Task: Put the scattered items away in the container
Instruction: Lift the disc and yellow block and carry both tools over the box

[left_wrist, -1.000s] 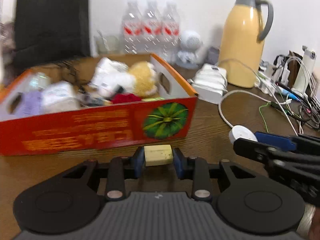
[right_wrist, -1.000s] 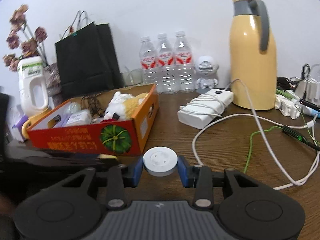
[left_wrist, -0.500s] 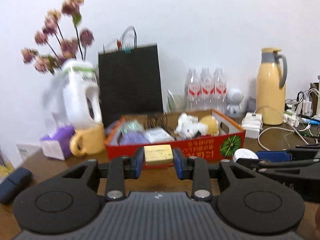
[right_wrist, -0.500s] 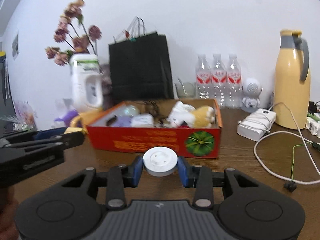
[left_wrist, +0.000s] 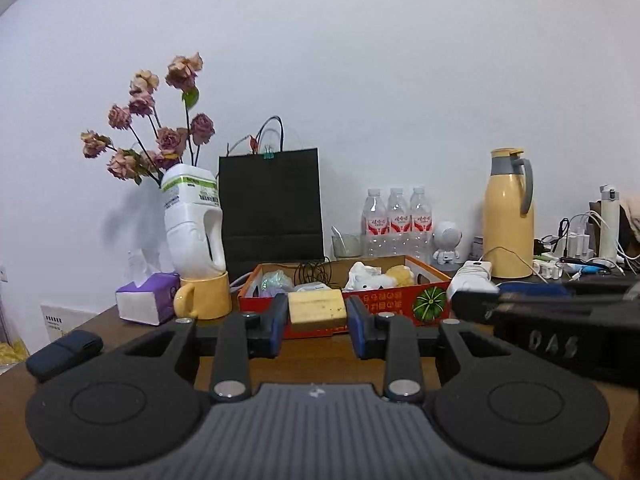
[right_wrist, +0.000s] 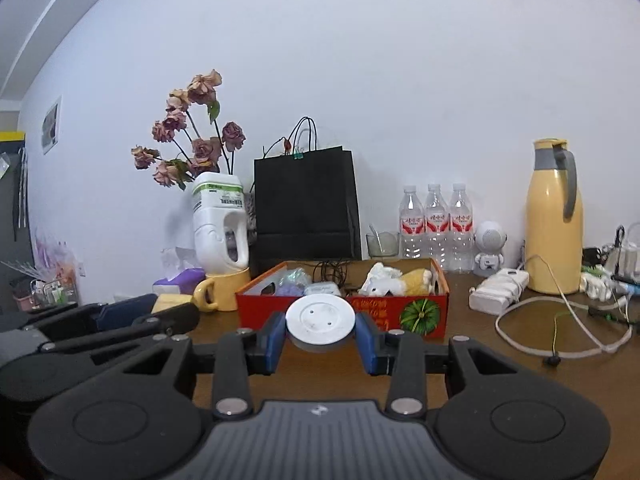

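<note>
Left wrist — clamped yellow block (left_wrist: pixel 317 307)

A yellow rectangular sponge block (left_wrist: pixel 317 307), speckled and slightly worn, sits level between the blue pads of the left gripper (left_wrist: pixel 317 326), clamped at both short ends. A white round disc (right_wrist: pixel 320 321) with small holes on top lies flat, pinched at its rim by the right gripper (right_wrist: pixel 321 342). At twelve o'clock of both, the red-and-orange cardboard box (right_wrist: pixel 436 312) stands open on the table, holding a white-and-yellow plush toy (right_wrist: pixel 394 279), black cables and wrapped packets.
</note>
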